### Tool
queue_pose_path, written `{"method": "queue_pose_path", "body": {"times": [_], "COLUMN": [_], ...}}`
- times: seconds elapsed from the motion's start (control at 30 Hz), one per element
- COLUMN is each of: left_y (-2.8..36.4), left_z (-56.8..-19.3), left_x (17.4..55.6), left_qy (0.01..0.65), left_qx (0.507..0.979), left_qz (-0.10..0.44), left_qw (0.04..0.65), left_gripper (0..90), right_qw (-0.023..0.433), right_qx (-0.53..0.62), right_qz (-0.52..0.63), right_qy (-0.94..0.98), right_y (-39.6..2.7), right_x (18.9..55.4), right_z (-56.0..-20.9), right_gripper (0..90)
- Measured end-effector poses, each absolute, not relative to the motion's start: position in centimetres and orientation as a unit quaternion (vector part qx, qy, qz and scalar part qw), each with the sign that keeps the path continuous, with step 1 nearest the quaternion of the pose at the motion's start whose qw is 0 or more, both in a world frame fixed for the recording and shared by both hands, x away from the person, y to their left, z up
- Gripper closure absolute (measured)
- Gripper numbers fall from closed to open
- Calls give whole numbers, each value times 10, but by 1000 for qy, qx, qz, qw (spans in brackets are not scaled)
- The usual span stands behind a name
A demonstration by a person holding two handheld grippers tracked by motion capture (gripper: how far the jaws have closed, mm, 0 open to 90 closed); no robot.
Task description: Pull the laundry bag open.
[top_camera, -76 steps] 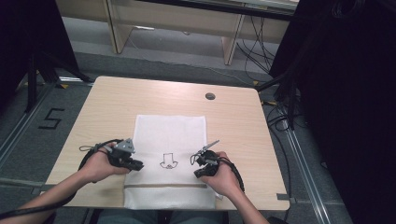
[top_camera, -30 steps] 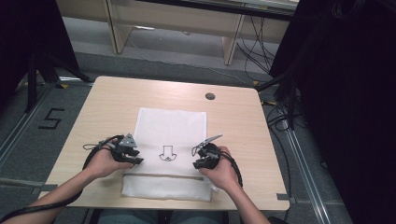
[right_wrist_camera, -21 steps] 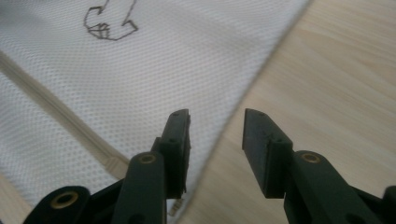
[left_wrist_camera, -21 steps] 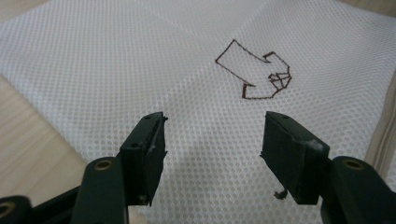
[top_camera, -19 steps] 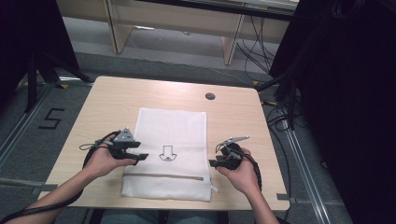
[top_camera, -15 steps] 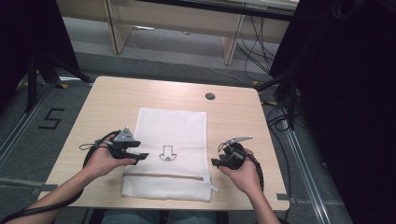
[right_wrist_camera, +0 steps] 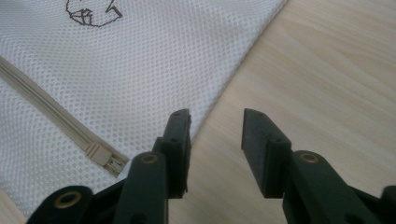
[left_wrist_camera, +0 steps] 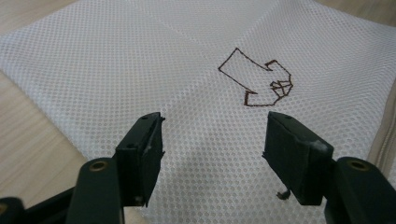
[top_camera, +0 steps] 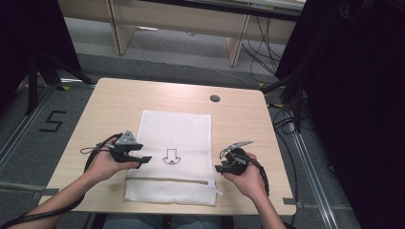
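Observation:
A white mesh bag (top_camera: 174,133) lies flat on the wooden table (top_camera: 110,105), with a dark arrow print (top_camera: 169,156) at its middle and a zipper (top_camera: 167,180) near the front. My left gripper (top_camera: 143,160) hovers over the bag's left part; in the left gripper view the left gripper (left_wrist_camera: 215,123) is open, its jaws have just been opening, and only mesh (left_wrist_camera: 140,56) lies below. My right gripper (top_camera: 218,168) sits at the bag's right edge. In the right gripper view the right gripper (right_wrist_camera: 218,114) is open, its jaws have just narrowed a little, and bare wood (right_wrist_camera: 327,70) lies between them, beside the zipper pull (right_wrist_camera: 105,158).
A round dark cable hole (top_camera: 215,98) sits in the table's far right part. Cables (top_camera: 286,119) trail on the floor to the right, and a painted 5 (top_camera: 52,121) marks the floor at left. Wooden desk legs (top_camera: 117,28) stand beyond the table.
My right hand has moved right, from over the bag to its right edge. The bag's near part now lies flat with the zipper showing. The left hand stayed put.

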State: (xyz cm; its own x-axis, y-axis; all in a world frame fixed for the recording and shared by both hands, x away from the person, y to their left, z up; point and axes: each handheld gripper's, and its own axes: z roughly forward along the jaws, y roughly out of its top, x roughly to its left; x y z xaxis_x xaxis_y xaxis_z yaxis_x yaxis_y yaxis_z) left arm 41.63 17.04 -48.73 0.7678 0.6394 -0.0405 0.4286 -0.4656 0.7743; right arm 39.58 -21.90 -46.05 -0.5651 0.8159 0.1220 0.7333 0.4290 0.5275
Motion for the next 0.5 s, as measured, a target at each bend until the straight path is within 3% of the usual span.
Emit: {"method": "queue_pose_path", "body": {"times": [0.17, 0.3, 0.4, 0.5], "left_y": [169, 168, 166, 165], "left_z": [-488, -487, -488, -488], "left_x": [417, 413, 412, 410], "left_qy": [308, 301, 290, 294], "left_qx": [849, 850, 854, 851], "left_qz": [128, 130, 125, 121], "left_qw": [411, 412, 414, 418], "left_gripper": [363, 363, 368, 371], "right_qw": [80, 79, 72, 67], "right_qx": [449, 434, 439, 436], "right_qz": [265, 243, 218, 224], "right_qy": [849, 864, 869, 869], "right_y": [-218, -216, -214, -212], "right_x": [394, 395, 391, 389], "right_z": [-462, -463, -460, -457], "right_gripper": [629, 730, 872, 900]}}
